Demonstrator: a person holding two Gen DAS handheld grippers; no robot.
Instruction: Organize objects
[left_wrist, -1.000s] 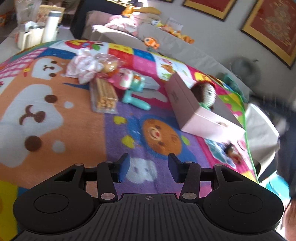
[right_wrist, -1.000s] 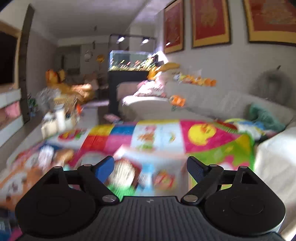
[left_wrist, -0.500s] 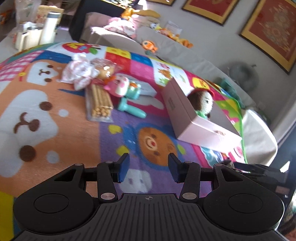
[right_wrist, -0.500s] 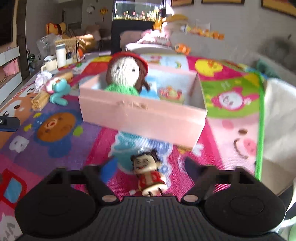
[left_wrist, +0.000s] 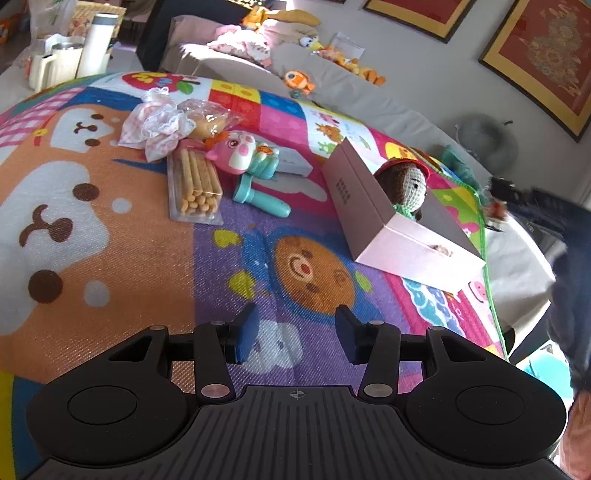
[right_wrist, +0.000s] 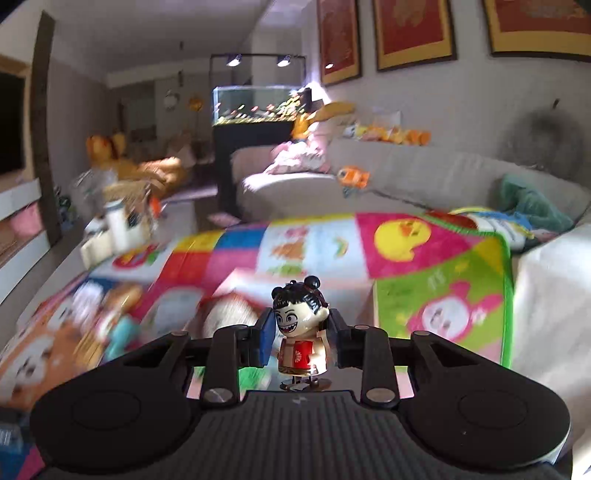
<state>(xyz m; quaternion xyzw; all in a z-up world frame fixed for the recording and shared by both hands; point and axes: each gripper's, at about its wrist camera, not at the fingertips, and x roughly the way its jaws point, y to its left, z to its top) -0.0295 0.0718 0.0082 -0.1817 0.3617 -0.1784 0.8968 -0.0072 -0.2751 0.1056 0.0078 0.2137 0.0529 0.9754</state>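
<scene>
The left claw (left_wrist: 295, 332) hung spread wide over a bright play mat (left_wrist: 110, 258), holding nothing. The right claw (right_wrist: 301, 332) pinched a little doll (right_wrist: 301, 332) with black hair buns and a red dress, up in the air above the mat.

The mat was full of colors, with a brown bear face, a round orange face and a purple patch. On it, past the left claw, lay a clear pack of biscuit sticks (left_wrist: 195, 184), a teal toy (left_wrist: 258, 195) and a pink animal toy (left_wrist: 236, 151) touching it. A frilly pink cloth (left_wrist: 155, 125) and a bag of bread (left_wrist: 208, 120) sat just behind them. To the right stood an open pink box (left_wrist: 388, 232) with a knitted doll (left_wrist: 408, 184) in a red hat inside.

Farther back was a gray sofa (right_wrist: 424, 177) with an orange fish toy (right_wrist: 352, 176) and other soft toys on it. A white bottle (left_wrist: 98, 44) and a jug (left_wrist: 55, 64) stood past the mat's far left edge. Red pictures (right_wrist: 410, 29) in gold frames hung on the wall, and a fish tank (right_wrist: 255, 105) stood at the far end of the room.
</scene>
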